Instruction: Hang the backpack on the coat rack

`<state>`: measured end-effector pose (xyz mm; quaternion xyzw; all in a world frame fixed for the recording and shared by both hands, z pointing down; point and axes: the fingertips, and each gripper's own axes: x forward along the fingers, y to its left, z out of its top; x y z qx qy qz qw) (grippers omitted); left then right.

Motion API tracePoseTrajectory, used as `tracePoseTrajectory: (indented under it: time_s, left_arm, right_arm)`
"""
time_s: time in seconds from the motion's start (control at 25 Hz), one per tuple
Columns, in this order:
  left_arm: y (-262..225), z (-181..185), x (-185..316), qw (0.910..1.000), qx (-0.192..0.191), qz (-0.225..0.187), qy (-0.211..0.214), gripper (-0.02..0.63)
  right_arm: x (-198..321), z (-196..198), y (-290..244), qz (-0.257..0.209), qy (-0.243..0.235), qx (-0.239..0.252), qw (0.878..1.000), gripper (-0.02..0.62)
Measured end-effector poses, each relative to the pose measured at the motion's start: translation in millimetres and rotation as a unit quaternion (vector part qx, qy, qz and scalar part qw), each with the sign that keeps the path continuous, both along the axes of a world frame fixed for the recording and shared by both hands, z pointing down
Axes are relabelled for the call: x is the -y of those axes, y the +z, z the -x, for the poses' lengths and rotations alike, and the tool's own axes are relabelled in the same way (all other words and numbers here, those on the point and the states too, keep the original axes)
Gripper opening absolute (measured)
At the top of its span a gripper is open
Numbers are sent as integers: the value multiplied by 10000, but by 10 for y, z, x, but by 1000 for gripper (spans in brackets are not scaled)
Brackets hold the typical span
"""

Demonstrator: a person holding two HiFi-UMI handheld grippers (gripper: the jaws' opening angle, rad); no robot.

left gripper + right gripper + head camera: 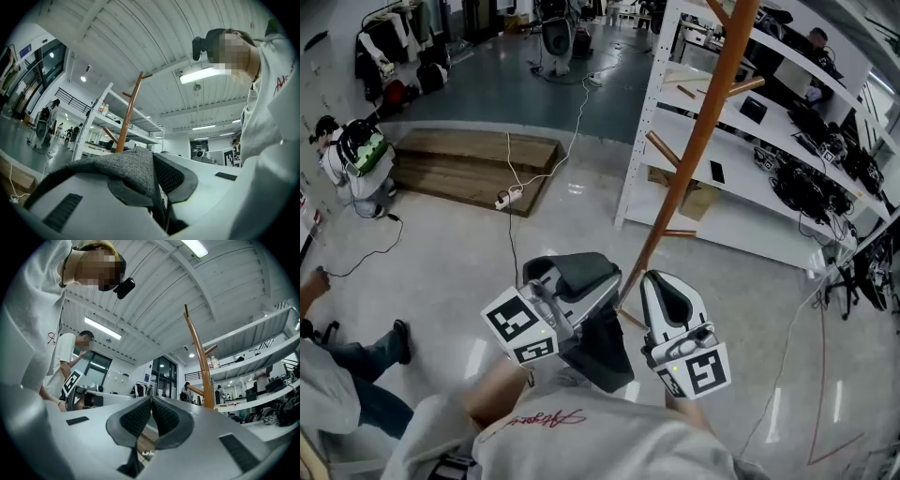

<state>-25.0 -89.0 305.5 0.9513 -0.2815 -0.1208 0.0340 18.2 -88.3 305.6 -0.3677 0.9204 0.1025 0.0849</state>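
Observation:
The coat rack (703, 131) is an orange-brown wooden pole with short angled pegs, standing just ahead of both grippers; it also shows in the left gripper view (129, 117) and the right gripper view (199, 357). The backpack (605, 352) hangs as dark fabric below and between the grippers. My left gripper (586, 277) is shut on a grey woven strap of the backpack (131, 168), which drapes over its left jaw (154, 161). My right gripper (661, 292) is beside it, jaws shut with the pads meeting (151, 401) and nothing showing between their tips.
White metal shelving (750, 141) with gear stands right behind the rack. A low wooden platform (478, 164) and a power strip on a cable (508, 195) lie on the floor to the left. One person crouches at far left (356, 155), another sits at lower left (347, 375).

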Motion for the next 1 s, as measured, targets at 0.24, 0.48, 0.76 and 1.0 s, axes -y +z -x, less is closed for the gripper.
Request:
tracePoseTrajectory:
  time_s: [0.24, 0.48, 0.76, 1.0]
  left_arm:
    - [-51, 118, 530, 9997, 60, -86, 221, 43]
    - [-152, 163, 983, 9985, 145, -283, 437, 43]
    - [-268, 205, 1334, 9970, 105, -403, 655, 43]
    - [-435, 232, 1570, 9953, 17, -466, 849, 43]
  right_arm:
    - [517, 130, 1, 36, 178, 33, 9998, 23]
    - [880, 131, 3, 7, 414, 48, 9991, 23]
    - [1147, 200, -1, -14, 561, 59, 9984, 23]
    - [1284, 210, -1, 59, 633, 54, 9980, 23]
